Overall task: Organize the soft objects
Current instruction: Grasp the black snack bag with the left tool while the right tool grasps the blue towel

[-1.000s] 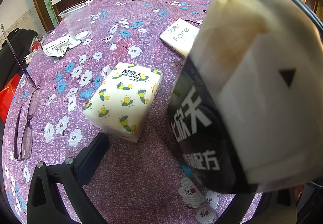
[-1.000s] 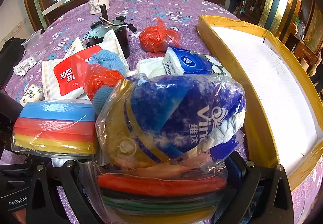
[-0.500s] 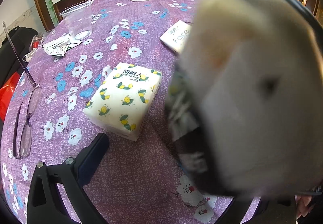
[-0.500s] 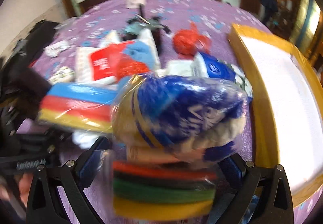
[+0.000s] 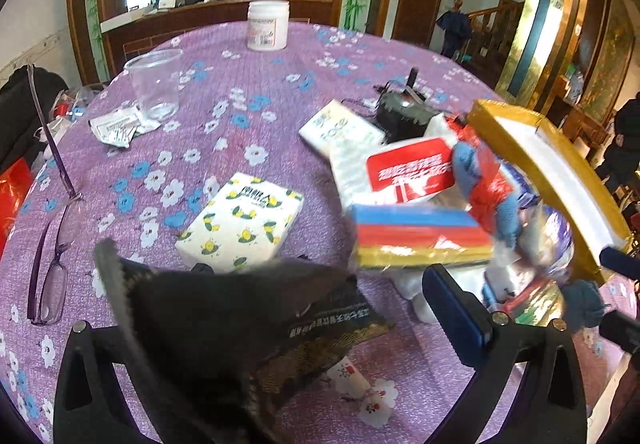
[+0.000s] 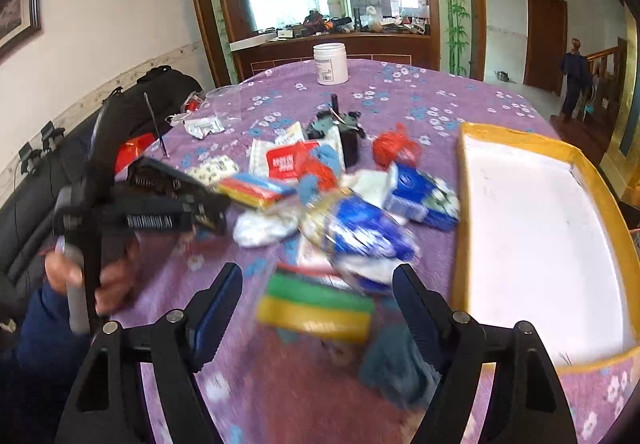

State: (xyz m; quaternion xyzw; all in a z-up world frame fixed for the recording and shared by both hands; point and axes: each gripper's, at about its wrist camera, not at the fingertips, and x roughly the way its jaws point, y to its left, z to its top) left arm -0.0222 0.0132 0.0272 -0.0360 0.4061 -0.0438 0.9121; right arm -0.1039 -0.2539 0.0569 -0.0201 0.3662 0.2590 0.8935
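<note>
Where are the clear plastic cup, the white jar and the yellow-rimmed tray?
clear plastic cup (image 5: 154,83), left wrist view, its side wall
white jar (image 6: 330,63), right wrist view, its label
yellow-rimmed tray (image 6: 516,135), right wrist view, its far rim

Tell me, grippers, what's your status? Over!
Left gripper open, dark pack lying across it, seemingly loose. Right gripper open, blurred striped sponge pack between its fingers, ungripped. Yellow-rimmed tray empty, soft pile beside it.

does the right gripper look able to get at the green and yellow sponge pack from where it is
Probably yes. The right gripper has its jaws spread wide and empty, and the green and yellow sponge pack lies on the tablecloth directly ahead between them, with nothing in front of it.
</note>
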